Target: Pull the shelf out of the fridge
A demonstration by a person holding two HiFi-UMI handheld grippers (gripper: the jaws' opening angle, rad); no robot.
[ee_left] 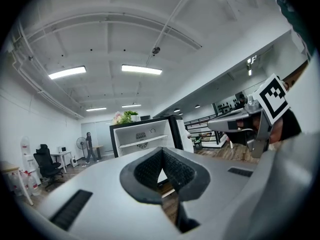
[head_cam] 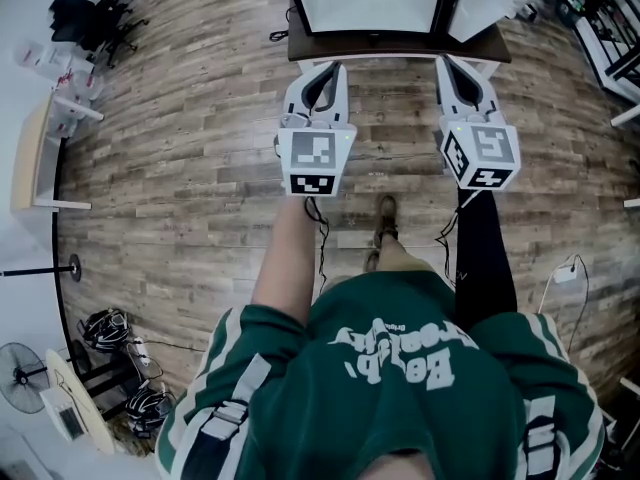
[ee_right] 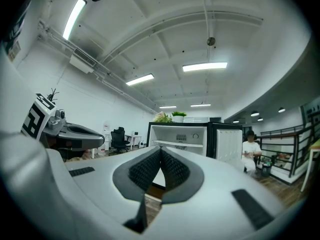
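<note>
A small black fridge (head_cam: 375, 38) stands open ahead of me on the wood floor, with its door (head_cam: 480, 3) swung to the right. In the left gripper view the fridge (ee_left: 172, 129) shows a white inside with one white shelf (ee_left: 140, 143) across it. The right gripper view shows that shelf (ee_right: 177, 144) too. My left gripper (head_cam: 325, 68) and right gripper (head_cam: 452, 63) point level at the fridge, side by side and short of it. In both gripper views the pads meet at the tips, left gripper (ee_left: 162, 150) and right gripper (ee_right: 160, 149), with nothing held.
Potted plants (ee_right: 172, 116) sit on top of the fridge. A person (ee_right: 251, 151) is to the right of the fridge door, another person (ee_left: 89, 146) stands far left by a fan (ee_left: 80, 144). An office chair (ee_left: 45, 164) and a table (head_cam: 30, 158) are on the left.
</note>
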